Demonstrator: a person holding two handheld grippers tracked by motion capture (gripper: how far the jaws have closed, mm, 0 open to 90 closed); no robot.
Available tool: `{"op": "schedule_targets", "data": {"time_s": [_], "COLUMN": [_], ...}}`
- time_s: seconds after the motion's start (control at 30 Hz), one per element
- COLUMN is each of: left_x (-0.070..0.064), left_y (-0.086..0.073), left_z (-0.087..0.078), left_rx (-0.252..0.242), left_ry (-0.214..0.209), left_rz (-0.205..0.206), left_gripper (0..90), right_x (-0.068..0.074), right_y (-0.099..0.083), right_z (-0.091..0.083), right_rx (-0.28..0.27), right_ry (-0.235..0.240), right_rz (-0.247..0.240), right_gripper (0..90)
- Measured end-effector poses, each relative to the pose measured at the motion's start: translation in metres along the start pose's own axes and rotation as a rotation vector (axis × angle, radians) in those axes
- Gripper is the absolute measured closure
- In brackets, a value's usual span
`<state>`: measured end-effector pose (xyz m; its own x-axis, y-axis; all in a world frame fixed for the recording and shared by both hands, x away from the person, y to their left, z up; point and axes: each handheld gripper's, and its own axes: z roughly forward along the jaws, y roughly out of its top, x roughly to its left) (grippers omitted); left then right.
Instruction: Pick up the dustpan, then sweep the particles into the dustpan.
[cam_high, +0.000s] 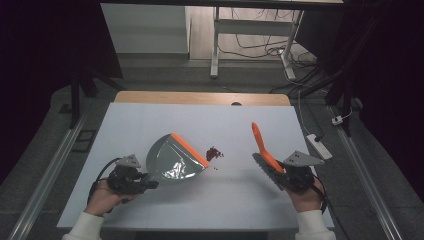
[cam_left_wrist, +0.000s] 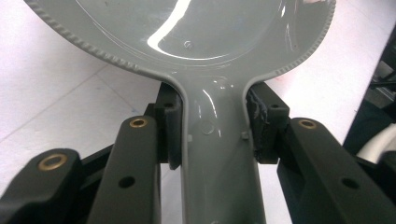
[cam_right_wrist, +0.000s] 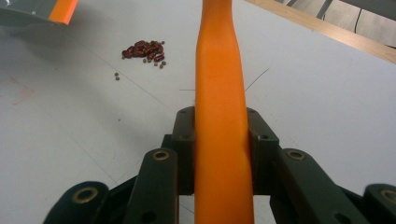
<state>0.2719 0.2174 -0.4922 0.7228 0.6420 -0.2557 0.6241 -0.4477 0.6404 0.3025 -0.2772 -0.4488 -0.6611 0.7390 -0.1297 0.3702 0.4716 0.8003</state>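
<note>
Both jaws clamped: dustpan (cam_left_wrist: 219, 140) left, brush (cam_right_wrist: 219, 140) right.

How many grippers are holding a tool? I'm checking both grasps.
2. The left gripper clamps the grey dustpan by its handle; the right gripper clamps the orange brush.

Dim room, dark vignetted corners; my white rectangular table (cam_high: 200, 125) lit evenly from overhead. Bright glare streaks on my glossy grey plastic dustpan (cam_left_wrist: 196, 28). Soft focus on near tongs, faint shadows.
</note>
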Motion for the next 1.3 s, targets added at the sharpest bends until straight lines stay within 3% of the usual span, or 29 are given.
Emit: {"op": "schedule_targets", "data": {"time_s": [0.3,0.47,0.7,0.97,1.3], "left_x": [-0.006,-0.006,-0.007,-0.007,-0.009], "left_y": [0.002,0.002,0.002,0.003,0.007], "left_z": [0.008,0.008,0.009,0.016,0.022], "left_rx": [0.057,0.058,0.077,0.121,0.149], "left_ry": [-0.009,-0.022,-0.034,-0.047,-0.052], "left_rz": [0.033,0.036,0.044,0.061,0.059], "left_gripper": [61.7,61.7,61.7,61.8,61.7], "right_x": [0.009,0.018,0.028,0.030,0.025], "right_y": [0.007,0.018,0.042,0.051,0.058], "right_z": [0.009,0.019,0.047,0.071,0.084], "right_rx": [-0.005,-0.009,-0.001,0.014,0.037], "right_ry": [0.010,0.019,0.032,0.038,0.025], "right_rz": [0.015,-0.011,-0.032,-0.010,0.003], "right_gripper": [69.8,69.8,69.9,69.9,69.8]}}
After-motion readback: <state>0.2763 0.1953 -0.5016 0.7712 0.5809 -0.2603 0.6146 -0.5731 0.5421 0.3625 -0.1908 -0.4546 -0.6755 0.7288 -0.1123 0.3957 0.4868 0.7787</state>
